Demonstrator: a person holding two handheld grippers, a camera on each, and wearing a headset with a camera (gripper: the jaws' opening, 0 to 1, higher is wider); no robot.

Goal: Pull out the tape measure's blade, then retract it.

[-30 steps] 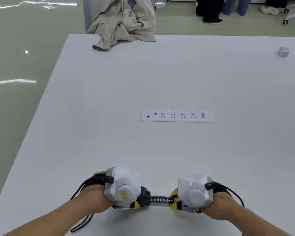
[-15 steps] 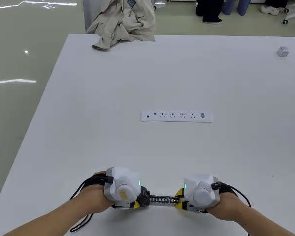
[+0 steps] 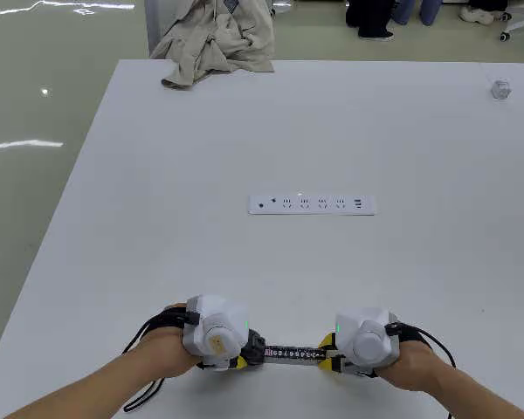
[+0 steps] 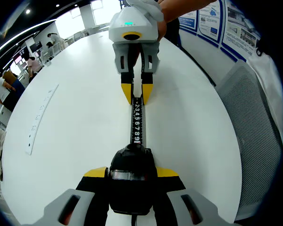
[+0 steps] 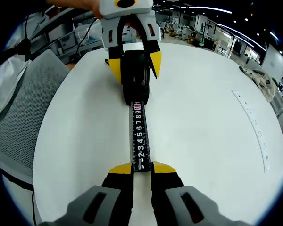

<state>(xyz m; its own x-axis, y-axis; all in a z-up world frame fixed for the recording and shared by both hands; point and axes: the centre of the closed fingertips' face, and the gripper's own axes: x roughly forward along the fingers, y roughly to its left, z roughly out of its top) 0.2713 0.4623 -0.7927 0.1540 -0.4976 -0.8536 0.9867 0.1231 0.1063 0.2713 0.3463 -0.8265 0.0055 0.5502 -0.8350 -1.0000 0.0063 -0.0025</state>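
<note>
Status: pull-out is partly done, I'd say. A short run of the blade (image 5: 140, 134) is out of the tape measure case (image 4: 132, 162), flat and straight, with printed numerals showing between the two grippers. Whether that counts as full extension I can't tell; the task gives no target. Retract isn't done, since the blade is plainly out. The left gripper (image 4: 132, 173) is clamped on the black case, one yellow-tipped jaw on each side, with the case sitting on the white table (image 3: 157, 218) at its near edge. The right gripper (image 5: 141, 168) is closed down narrow on the blade's free end, jaws nearly together with the tip between them. Pose: both grippers are low at the table surface and face each other nose to nose along the blade line. They are near each other but apart. The hands wrap the rear housings and the forearms come in from the bottom corners of the head view. The power strip (image 3: 313, 204) lies mid-table, well clear of the work.
</note>
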